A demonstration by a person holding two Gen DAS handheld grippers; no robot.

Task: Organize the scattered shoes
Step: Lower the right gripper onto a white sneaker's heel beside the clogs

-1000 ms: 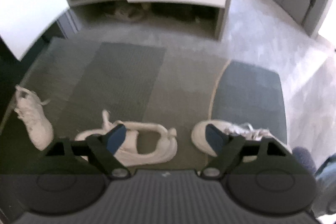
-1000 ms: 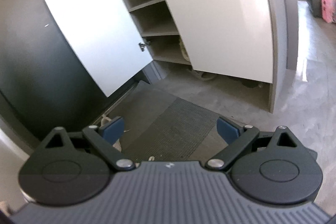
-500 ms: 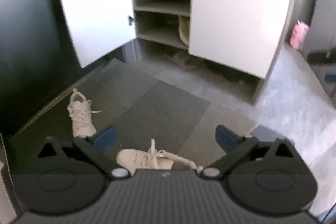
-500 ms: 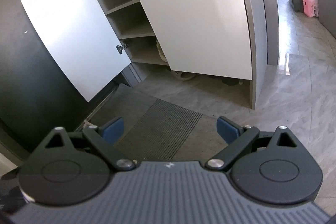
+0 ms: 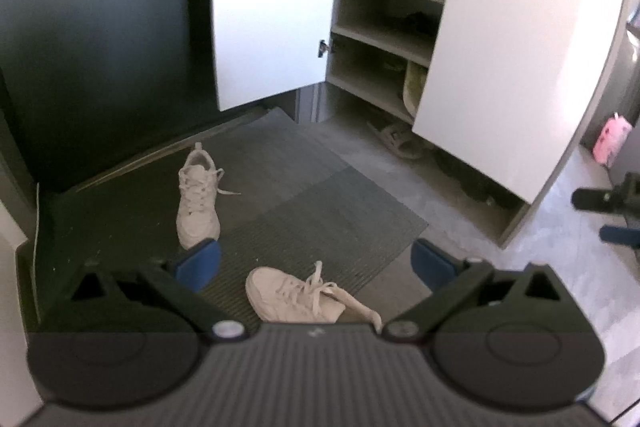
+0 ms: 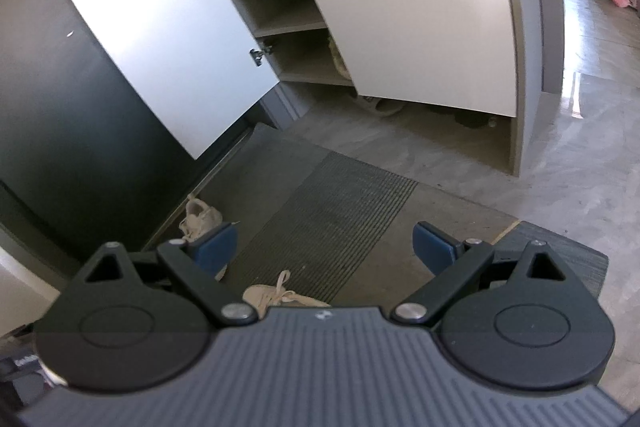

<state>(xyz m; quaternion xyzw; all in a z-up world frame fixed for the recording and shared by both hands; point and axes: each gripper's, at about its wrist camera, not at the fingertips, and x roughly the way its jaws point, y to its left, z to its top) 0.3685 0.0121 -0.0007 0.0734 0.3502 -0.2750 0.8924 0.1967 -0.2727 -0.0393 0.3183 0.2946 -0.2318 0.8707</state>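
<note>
Two white lace-up sneakers lie on the grey doormat (image 5: 320, 203). One sneaker (image 5: 198, 195) lies at the left, its toe toward me. The other sneaker (image 5: 296, 297) lies on its side close below my left gripper (image 5: 314, 263), which hangs open above it with nothing between its blue pads. The right wrist view shows the same two, the left sneaker (image 6: 202, 217) and the near sneaker (image 6: 276, 297), below my open, empty right gripper (image 6: 324, 247). The shoe cabinet (image 5: 384, 39) stands open ahead, with shoes on some shelves.
The cabinet's white door (image 5: 272, 7) swings out to the left beside a dark wall. Slippers (image 5: 394, 139) lie on the floor under the cabinet. A pink bag (image 5: 610, 143) sits far right. A darker mat (image 6: 560, 255) lies at the right on tiled floor.
The left gripper rose and rolled away from the sneakers; its jaws spread wider and the cabinet came into view. The right view tilted slightly down, so both sneakers now show.
</note>
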